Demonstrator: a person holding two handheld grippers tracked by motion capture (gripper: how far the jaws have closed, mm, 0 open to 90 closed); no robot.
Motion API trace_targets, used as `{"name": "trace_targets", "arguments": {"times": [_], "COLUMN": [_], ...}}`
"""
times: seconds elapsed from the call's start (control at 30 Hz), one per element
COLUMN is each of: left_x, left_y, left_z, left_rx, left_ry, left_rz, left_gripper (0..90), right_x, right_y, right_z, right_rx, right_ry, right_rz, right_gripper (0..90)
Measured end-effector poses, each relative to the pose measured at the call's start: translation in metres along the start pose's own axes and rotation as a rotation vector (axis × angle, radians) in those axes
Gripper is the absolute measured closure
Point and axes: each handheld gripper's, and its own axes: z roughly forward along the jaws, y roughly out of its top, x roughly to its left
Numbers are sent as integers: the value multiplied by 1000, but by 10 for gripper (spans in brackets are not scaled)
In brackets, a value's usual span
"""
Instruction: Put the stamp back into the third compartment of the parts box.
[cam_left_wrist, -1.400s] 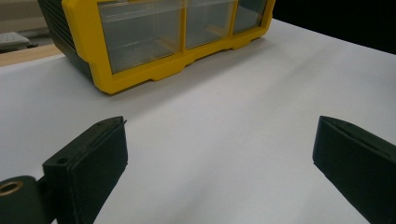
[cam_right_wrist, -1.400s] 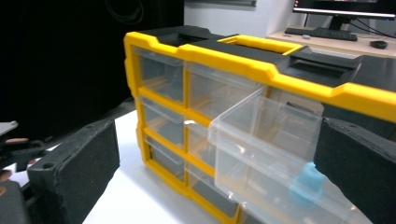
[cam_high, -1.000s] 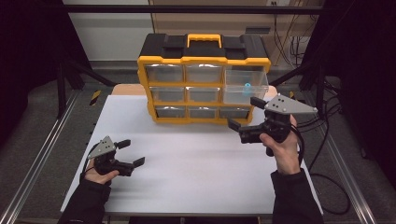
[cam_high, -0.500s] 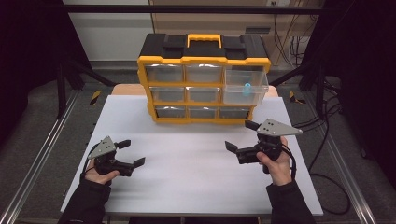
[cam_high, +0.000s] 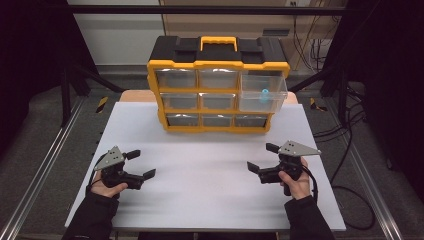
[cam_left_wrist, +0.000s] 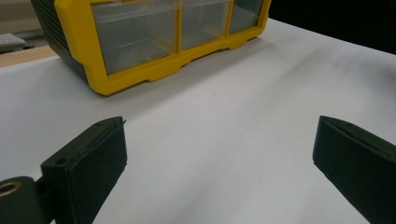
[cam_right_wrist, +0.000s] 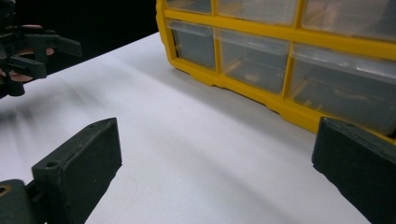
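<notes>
- Grippers rest low over the near part of the white table (cam_high: 210, 200): the left gripper (cam_high: 141, 164) near its left edge, the right gripper (cam_high: 263, 157) toward its right. Each has its jaws spread wide and holds nothing.
- At the far end of the table stands the yellow-and-black drawer cabinet (cam_high: 218, 85), with clear drawers in three rows. Its large upper-right drawer (cam_high: 262, 93) is pulled forward out of the frame, and a small blue object (cam_high: 264, 95) lies inside it. Both grippers are well apart from the cabinet.
- Judging by this layout, the work concerns that drawer and its blue item; neither is touched now.
- Risk one: the drawer overhangs the cabinet front. A push from the right gripper that lands off-centre could twist it in its slot and jam it, or a pull could bring it out altogether and spill the blue object.
- Risk two: the clear plastic front looks smooth, so a jaw could slip off it and knock the neighbouring drawers.
- Risk three: the cabinet does not appear to be fixed to the table. A firm shove without the left gripper bracing it could slide it back toward the far edge.
- Risk four: the blue object is small, so widely parted jaws reaching in could strike the drawer walls first.
</notes>
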Motion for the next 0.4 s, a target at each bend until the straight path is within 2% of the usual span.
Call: {"name": "trace_targets", "arguments": {"times": [0.2,0.4], "left_x": [-2,-2], "left_y": [0,0], "left_z": [1,2], "left_rx": [2,8], "left_ry": [-6,-7], "left_rz": [10,12], "left_gripper": [25,25], "right_x": [-9,-13], "right_y": [-16,-22], "right_z": [-2,-3], "right_rx": [10,21], "right_ry": [-21,-30], "right_rz": [14,27], "right_gripper": [21,23]}}
